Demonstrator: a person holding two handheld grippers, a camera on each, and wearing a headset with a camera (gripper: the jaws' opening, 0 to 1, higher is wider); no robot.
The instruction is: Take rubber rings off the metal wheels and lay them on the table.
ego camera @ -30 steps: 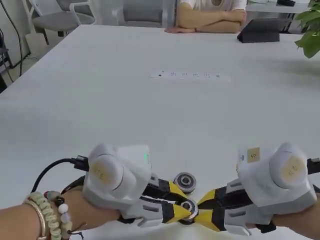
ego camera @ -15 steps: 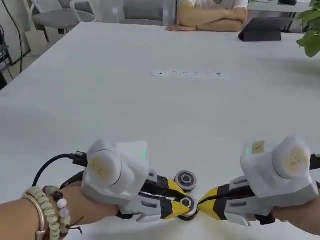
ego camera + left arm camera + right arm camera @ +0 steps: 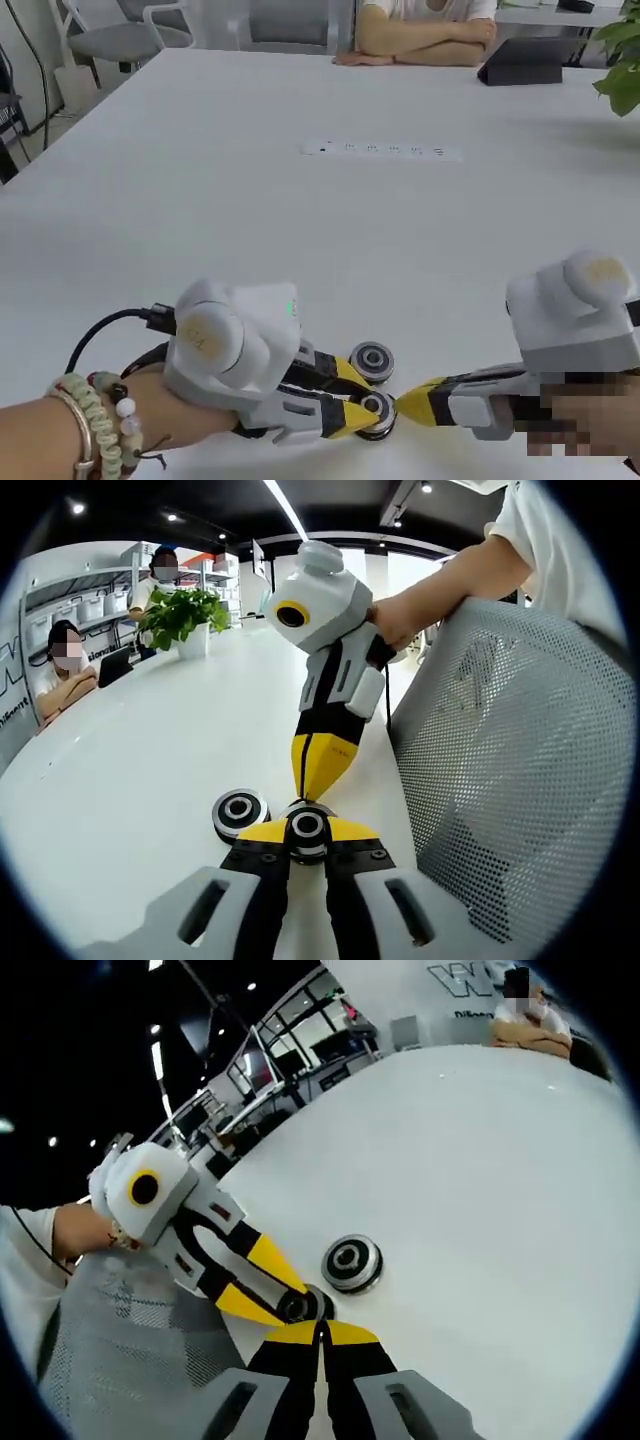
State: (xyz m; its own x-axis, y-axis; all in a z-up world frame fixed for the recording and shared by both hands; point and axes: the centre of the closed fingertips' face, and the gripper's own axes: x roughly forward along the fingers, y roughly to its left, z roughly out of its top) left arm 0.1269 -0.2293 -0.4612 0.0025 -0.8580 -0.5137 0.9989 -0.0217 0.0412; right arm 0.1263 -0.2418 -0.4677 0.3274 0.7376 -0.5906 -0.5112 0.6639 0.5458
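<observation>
The left hand-held gripper (image 3: pixel 306 836) clamps a metal wheel (image 3: pixel 306 822) on the counter (image 3: pixel 300 230); the right hand-held gripper (image 3: pixel 320 1330), jaws together, touches that wheel; a second wheel (image 3: pixel 240 813) lies just beside it.

The white surface (image 3: pixel 200 200) lies open ahead and out to both sides, giving either gripper broad room to pass. The middle of the near edge is crowded. There the left gripper (image 3: pixel 372 408) has its jaws pinched on a metal wheel (image 3: pixel 307 823). The right gripper (image 3: pixel 402 405), jaws together, meets that wheel tip-first from the other side. A second wheel (image 3: pixel 372 358) lies just beyond, close beside the held one. Farther out, a low power strip (image 3: pixel 380 150) crosses the centre. Along the far edge are a person's folded arms (image 3: pixel 415 40), a dark case (image 3: pixel 525 62) and plant leaves (image 3: pixel 620 70). A mesh chair back (image 3: pixel 520 750) stands close behind the near edge.
</observation>
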